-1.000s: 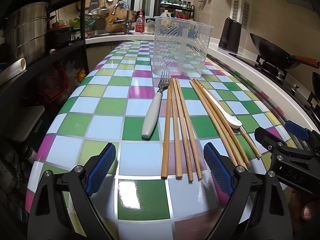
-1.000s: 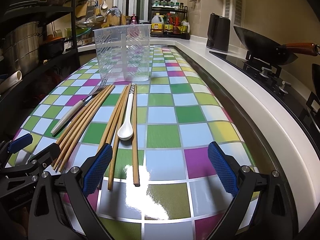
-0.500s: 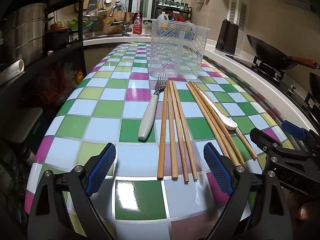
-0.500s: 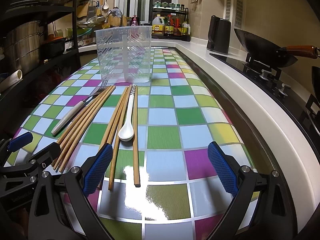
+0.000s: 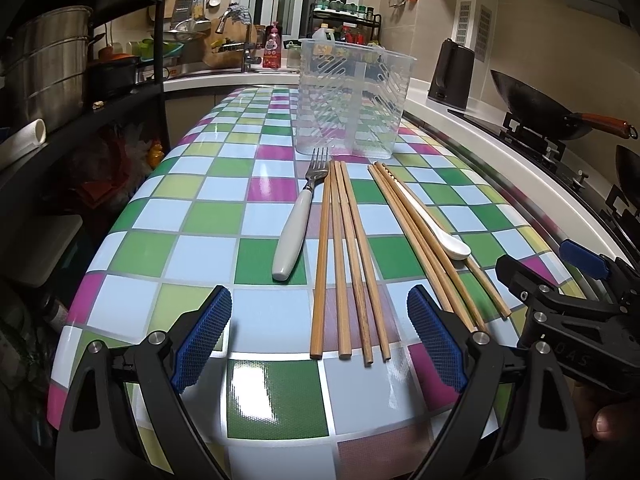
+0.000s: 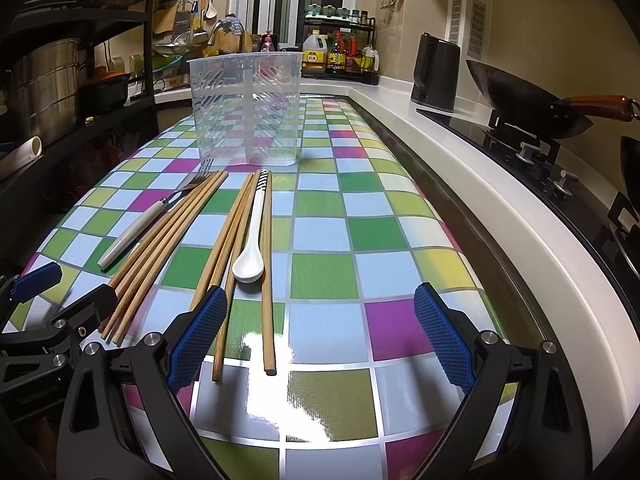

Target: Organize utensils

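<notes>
On the checkered table lie a white-handled fork, a bundle of wooden chopsticks, more chopsticks and a white spoon. A clear plastic utensil holder stands empty behind them. My left gripper is open and empty, just short of the left chopstick ends. My right gripper is open and empty, to the right of the right chopsticks' near ends. Each gripper shows at the edge of the other's view, the right one and the left one.
A dark shelf rack with a steel pot stands left of the table. A white counter runs along the right with a black kettle and a wok on a stove. A sink and bottles sit at the back.
Both grippers have drawn back slightly toward me and risen a little; the utensils look a bit farther off. Nothing on the table has moved. Both grippers stay open.
</notes>
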### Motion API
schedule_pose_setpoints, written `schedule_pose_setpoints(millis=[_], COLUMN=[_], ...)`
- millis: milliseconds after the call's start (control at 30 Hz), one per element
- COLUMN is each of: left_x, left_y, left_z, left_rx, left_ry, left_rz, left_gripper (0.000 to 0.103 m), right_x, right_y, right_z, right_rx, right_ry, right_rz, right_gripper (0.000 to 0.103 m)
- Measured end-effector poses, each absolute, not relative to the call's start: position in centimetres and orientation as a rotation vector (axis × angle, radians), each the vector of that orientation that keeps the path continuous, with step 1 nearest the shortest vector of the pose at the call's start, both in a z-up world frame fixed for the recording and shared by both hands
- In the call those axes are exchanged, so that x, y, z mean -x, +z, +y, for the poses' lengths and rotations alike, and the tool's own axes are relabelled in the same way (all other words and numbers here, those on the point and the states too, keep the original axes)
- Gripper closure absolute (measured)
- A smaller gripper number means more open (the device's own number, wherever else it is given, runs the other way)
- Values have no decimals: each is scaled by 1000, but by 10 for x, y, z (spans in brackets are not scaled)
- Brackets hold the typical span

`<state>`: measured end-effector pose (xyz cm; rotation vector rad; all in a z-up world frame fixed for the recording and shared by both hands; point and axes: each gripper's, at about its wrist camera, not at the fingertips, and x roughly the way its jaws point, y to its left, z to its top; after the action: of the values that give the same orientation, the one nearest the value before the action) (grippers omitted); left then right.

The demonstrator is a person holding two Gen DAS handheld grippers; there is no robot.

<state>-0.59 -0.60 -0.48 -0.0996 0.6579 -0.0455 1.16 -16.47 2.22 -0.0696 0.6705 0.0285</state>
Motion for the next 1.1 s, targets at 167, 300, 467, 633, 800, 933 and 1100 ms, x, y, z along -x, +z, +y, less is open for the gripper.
schedule_pose_setpoints(millis=[167,300,467,633,800,933,1100], left_x=[6,7,6,4,2,0,-3], left_y=[-4,-4,-4,-6,-7,-7,-7], left_z=[-7,-6,-6,-1,1,3,2], left_rx=[97,96,96,121,111,112,104], left_ry=[-45,-38,-30,-37,-28,-30,-41], left_rz=[655,652,658,679,695,701,710], left_gripper=[16,19,28,36,56,60,68], right_x=[-12,-14,-17,-20,-23,-25,-24], right_y=[21,19,13,7,1,-2,-1], right_z=[-164,-166,-164,-163,-165,-165,-161], right_rx=[73,63,50,46,31,16,26], right_ry=[29,32,49,64,77,93,127], right_rz=[676,689,732,772,812,830,826], right_gripper=[12,13,17,25,40,46,71])
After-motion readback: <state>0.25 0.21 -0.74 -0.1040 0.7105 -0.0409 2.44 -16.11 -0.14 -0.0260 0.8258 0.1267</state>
